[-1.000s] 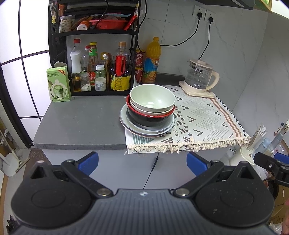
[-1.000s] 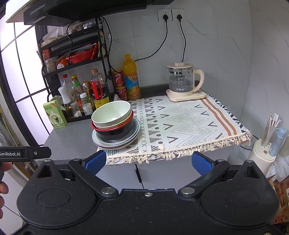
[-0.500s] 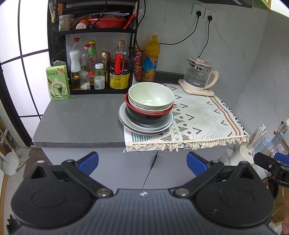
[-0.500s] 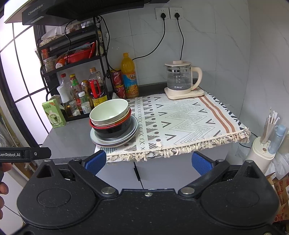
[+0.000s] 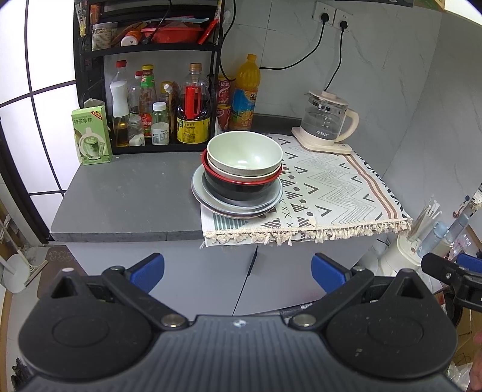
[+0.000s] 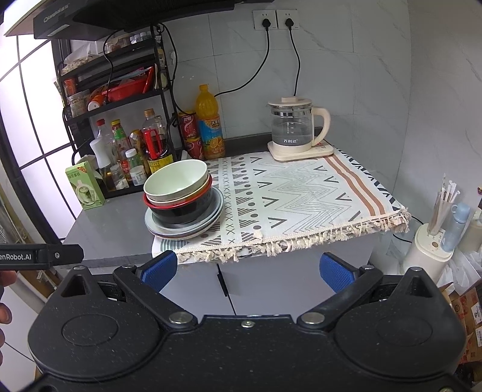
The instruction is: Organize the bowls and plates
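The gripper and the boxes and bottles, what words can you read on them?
"enRobot.AI" on the left gripper's arm, first letter cut off.
"抹茶拿铁" on the green carton.
"万利达" on the kettle.
Range hood lettering: blurred.
Bottle and can labels: too small to read.

The black bowl [image 5: 241, 188] hid most of the plates [image 5: 238, 208] beneath it, so their number could not be counted. The pale green bowl [image 5: 244, 153] covered the beige one's inside. Rack bottle labels [image 5: 156, 120] were too small to read (the right gripper [image 5: 452, 274] was cut off at the frame's edge).
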{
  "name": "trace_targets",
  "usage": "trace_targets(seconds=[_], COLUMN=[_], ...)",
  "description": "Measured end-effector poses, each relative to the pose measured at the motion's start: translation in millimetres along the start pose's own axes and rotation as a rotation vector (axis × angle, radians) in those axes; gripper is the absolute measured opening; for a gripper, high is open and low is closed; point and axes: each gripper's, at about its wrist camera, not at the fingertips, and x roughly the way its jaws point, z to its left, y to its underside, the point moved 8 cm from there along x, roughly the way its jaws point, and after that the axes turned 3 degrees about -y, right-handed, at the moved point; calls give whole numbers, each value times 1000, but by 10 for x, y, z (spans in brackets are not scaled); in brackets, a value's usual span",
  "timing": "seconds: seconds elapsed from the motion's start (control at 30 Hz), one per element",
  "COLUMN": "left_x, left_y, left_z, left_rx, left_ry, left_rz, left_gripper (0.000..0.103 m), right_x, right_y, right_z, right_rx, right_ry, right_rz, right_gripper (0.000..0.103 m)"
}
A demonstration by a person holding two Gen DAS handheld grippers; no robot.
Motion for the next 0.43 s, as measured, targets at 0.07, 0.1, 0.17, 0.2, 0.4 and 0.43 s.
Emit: trace_targets(seconds=[0.07, 0.1, 0.17, 0.2, 0.4, 0.43], left_x=[-7, -14, -15, -18, 2, 15], left_y=[2, 2, -4, -2, -21, -26], left_z=[-8, -15, -25, -40, -105, -113], left_rx=[0, 2, 4, 5, 13, 13], left_ry=[1, 2, 1, 0, 7, 9], left_rz=[-4, -7, -10, -12, -8, -6], left_gripper=[103, 103, 103, 103, 103, 103], right_x=[-7, -10, -16, -19, -24, -20], right_y=[5, 7, 10, 13, -1, -3], right_z=[-12, -18, -26, -28, -42, -48], right_rx=[2, 3, 4, 4, 11, 14], right_ry=[3, 3, 4, 5, 4, 5], right_rz=[-1, -1, -1, -2, -7, -7], right_gripper=[102, 102, 102, 102, 102, 102])
